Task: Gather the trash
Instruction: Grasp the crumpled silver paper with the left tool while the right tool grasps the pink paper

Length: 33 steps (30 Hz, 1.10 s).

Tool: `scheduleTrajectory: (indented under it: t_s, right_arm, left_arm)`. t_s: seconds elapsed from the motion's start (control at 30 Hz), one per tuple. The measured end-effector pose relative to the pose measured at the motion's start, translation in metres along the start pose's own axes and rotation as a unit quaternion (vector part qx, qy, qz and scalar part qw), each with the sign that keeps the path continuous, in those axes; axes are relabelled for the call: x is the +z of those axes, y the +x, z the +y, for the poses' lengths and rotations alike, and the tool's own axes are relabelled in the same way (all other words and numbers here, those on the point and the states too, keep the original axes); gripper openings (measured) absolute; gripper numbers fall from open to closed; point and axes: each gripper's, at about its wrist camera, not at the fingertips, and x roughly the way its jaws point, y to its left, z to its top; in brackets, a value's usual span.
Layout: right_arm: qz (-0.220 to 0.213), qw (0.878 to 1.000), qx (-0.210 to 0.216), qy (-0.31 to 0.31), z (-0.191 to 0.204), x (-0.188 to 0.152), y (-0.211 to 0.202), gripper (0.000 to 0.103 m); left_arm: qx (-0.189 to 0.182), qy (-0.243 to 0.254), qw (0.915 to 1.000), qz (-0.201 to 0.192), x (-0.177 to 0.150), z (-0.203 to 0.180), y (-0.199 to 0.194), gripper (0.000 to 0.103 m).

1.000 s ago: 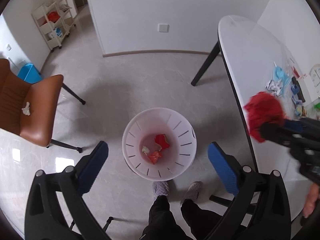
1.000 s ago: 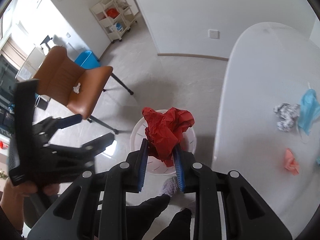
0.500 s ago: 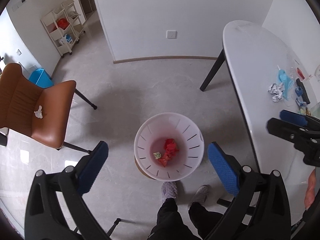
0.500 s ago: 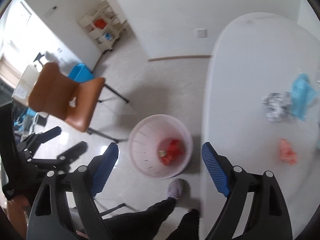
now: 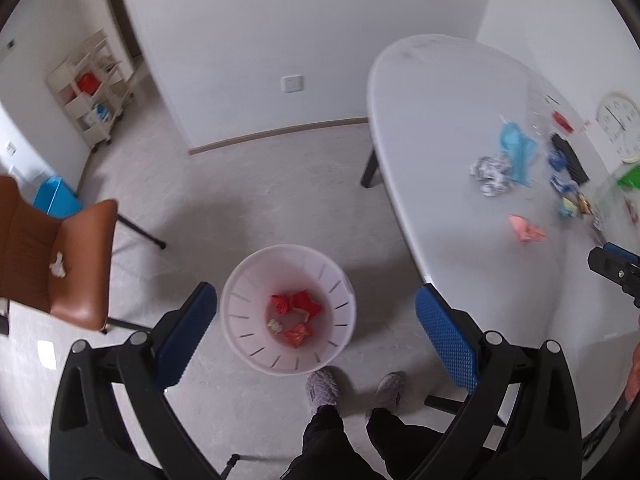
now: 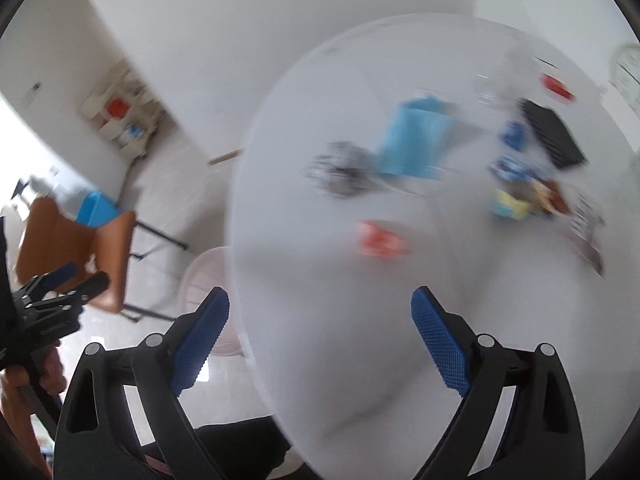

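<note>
A white slotted trash bin (image 5: 240, 300) stands on the floor with several red and orange scraps (image 5: 298, 312) inside. My left gripper (image 5: 316, 336) is open and empty above the bin. My right gripper (image 6: 320, 336) is open and empty over the white table (image 6: 320, 280); its view is blurred. On the table lie an orange-red scrap (image 5: 526, 230) (image 6: 380, 240), a crumpled grey-white wad (image 5: 490, 172) (image 6: 340, 170) and a blue face mask (image 5: 518, 152) (image 6: 416, 140). The bin's rim (image 6: 200, 276) shows left of the table edge.
A brown chair (image 5: 60, 256) with a white crumpled tissue (image 5: 58, 266) stands left of the bin. A person's feet (image 5: 352, 388) are just below the bin. More small items and a black object (image 6: 552, 136) lie at the table's right; a shelf cart (image 5: 92, 96) stands far left.
My right gripper opened and let go of the big red wad, which now lies in the bin. It has swung right over the table. My left gripper stays open.
</note>
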Motion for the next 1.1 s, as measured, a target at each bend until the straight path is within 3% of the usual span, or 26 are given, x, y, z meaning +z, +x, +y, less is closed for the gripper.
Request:
scheduleTrajectory:
  t_s: [0.4,0.77,1.1]
  right_arm:
    - [0.005,0.997,-0.04,0.063,-0.081,-0.026,-0.011,0.092]
    - [0.014,0.997,-0.033,0.061,-0.093,-0.014,0.0,0.092]
    - [0.029,0.997,-0.038,0.057,-0.103,0.004,0.026,0.092]
  left_arm:
    - [-0.043,0.067,0.9968,0.006,0.014,-0.085,0.008,0.095]
    - [-0.06,0.107,0.9925,0.005,0.044,-0.128,0.031,0.095]
    - [-0.087,0.185,0.9789,0.002,0.099,-0.196,0.1,0.095]
